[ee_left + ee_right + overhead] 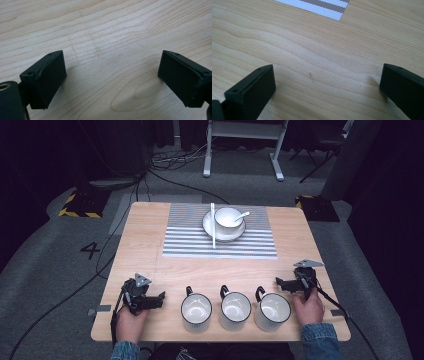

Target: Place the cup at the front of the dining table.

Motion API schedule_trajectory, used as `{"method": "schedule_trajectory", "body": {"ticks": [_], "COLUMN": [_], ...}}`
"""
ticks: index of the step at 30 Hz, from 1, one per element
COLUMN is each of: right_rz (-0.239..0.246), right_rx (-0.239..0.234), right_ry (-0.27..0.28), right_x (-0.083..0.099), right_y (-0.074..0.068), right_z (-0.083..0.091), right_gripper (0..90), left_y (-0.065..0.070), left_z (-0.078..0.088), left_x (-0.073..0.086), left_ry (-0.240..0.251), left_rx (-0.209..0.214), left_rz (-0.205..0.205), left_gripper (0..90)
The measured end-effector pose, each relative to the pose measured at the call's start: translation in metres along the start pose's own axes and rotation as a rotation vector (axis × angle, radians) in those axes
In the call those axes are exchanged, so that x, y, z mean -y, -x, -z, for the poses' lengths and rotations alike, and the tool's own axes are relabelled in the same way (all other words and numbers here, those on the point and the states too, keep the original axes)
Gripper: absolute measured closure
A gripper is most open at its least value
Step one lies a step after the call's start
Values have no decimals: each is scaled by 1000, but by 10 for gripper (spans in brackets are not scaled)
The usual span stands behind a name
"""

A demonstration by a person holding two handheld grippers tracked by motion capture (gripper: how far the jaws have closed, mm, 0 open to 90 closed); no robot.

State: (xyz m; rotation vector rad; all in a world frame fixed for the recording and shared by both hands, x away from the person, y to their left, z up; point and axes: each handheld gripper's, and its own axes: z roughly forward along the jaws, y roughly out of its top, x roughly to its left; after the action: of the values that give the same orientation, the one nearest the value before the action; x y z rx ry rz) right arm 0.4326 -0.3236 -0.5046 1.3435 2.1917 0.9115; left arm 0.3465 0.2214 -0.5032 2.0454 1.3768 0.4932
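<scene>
We see L claw & R claw both wide, empty, resting on surface w/ three mugs in a row btwn them.

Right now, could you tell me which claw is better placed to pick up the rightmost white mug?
Right. The right claw rests open just beside the rightmost white mug; the left claw sits beyond two other mugs.
</scene>
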Motion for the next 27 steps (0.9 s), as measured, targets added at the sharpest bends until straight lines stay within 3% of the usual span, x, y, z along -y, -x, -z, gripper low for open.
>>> {"method": "schedule_trajectory", "body": {"ticks": [8, 12, 15, 20, 27], "right_rz": [0, 0, 2, 2, 2], "right_rx": [0, 0, 0, 2, 2], "right_ry": [0, 0, -1, 1, 2], "right_x": [0, 0, 0, 0, 0], "right_y": [0, 0, 0, 0, 0], "right_z": [0, 0, 0, 0, 0], "right_gripper": [3, 3, 2, 3, 3], "left_y": [2, 0, -3, 2, 4], "left_z": [0, 2, 4, 14, 38], "left_x": [1, 1, -1, -4, -9], "left_ry": [10, 17, 28, 96, 193], "left_rx": [-15, -29, 18, 2, 34], "left_rz": [19, 45, 78, 71, 90], "left_gripper": [84, 148, 146, 112, 99]}}
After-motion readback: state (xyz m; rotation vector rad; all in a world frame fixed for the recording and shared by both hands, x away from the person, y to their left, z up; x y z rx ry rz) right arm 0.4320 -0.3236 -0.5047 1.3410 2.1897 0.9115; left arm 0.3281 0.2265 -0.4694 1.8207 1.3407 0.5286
